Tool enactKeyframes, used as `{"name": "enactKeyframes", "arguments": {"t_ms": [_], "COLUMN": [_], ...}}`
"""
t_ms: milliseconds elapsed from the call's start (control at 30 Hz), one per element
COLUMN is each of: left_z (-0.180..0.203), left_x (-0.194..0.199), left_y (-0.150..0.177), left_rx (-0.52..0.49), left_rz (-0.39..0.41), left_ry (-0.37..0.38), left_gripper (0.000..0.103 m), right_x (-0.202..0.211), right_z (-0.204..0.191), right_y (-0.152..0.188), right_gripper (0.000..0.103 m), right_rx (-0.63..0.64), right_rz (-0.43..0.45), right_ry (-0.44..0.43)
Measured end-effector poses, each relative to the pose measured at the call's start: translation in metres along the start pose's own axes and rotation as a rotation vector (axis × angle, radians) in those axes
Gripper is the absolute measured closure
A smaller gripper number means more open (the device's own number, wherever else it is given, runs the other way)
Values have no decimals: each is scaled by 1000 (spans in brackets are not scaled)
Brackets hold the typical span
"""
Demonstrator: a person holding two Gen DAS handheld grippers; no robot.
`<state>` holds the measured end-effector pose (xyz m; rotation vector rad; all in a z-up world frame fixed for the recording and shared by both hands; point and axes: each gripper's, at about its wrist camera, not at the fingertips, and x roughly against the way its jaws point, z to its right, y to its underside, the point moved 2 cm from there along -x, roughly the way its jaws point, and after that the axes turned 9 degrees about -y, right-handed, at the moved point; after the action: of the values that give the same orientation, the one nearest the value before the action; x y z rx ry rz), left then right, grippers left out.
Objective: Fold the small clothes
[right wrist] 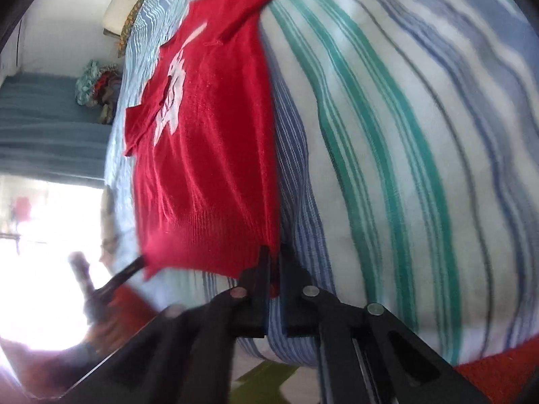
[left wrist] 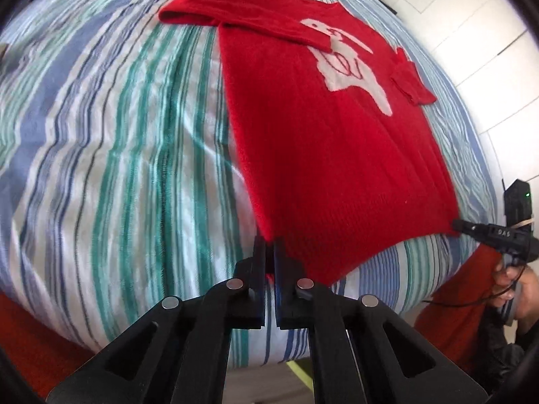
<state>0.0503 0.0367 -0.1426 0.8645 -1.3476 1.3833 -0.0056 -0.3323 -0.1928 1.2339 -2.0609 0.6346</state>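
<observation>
Left tongs (left wrist: 269, 244) blurred, seemingly pinching sweater (left wrist: 337, 155) hem corner.

sweater (left wrist: 323, 141): red, white figure | bedcover (left wrist: 118, 155): white, blue and green stripes | hand-held grippers: black

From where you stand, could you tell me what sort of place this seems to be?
Probably a bedroom: a red sweater lies on a striped bedspread, a pillow sits at the far end, and white cupboard doors stand alongside.

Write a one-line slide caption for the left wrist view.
Left gripper and right gripper pinch the hem corners of a red sweater on the striped bedspread.
</observation>
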Motion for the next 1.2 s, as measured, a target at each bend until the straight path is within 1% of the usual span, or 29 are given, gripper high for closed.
{"name": "enactKeyframes", "arguments": {"t_ms": [33,67,133,200,267,367,433,533,567,633,667,733,767,800,833,867,900,933,967,1033,1067,1133,1200], "left_z": [-2,-3,-4,1,4,8,16,35,40,45,46,47,46,45,42,37,29,21,11,-10,-22,-41,-54], "left_x": [3,6,7,5,-2,-22,-33,-35,-36,-35,-33,-28,-23,-18,-11,-1,7,14,22,41,50,61,72], "left_y": [2,4,6,7,10,13,15,19,20,20,20,19,19,17,16,17,18,19,20,19,16,10,0], "left_rx": [-3,2,2,-31,-61,-93,-127,-224,-255,-283,-292,-311,-320,-329,-337,-336,-324,-303,-276,-206,-165,-84,-4], "left_rz": [-3,-15,-39,-40,-56,-79,-63,-28,-21,-11,-5,11,25,48,68,76,74,66,63,79,90,110,138], "left_ry": [-30,-57,-103,-170,-223,-284,-348,-475,-507,-544,-562,-595,-624,-651,-658,-646,-628,-611,-598,-583,-582,-577,-557], "left_gripper": [102,102,102,102,102,102,102,101,101,101,97,85,66,43,34,26,26,26,26,26,26,26,26], "right_x": [8,17,23,20,11,-1,-15,-26,-29,-31,-31,-30,-29,-26,-24,-17,-9,2,10,29,41,71,89], "right_z": [-10,-17,-31,-32,-30,-12,-3,-6,-11,-16,-18,-21,-23,-25,-31,-31,-31,-30,-29,-34,-34,-46,-68], "right_y": [0,2,5,12,11,14,11,8,7,7,7,6,6,6,7,8,9,10,12,16,14,-3,-29], "right_gripper": [99,99,99,99,100,100,100,100,100,100,99,97,96,92,88,74,58,52,49,49,50,50,49], "right_rx": [55,101,156,197,206,164,138,147,160,184,192,204,211,216,219,222,226,232,244,281,303,394,536], "right_rz": [10,18,13,-12,-38,-69,-78,-69,-65,-60,-56,-58,-57,-55,-57,-60,-66,-73,-85,-126,-128,-78,5], "right_ry": [83,139,215,278,312,340,354,400,419,448,457,467,468,465,462,459,458,462,466,479,489,538,617]}}
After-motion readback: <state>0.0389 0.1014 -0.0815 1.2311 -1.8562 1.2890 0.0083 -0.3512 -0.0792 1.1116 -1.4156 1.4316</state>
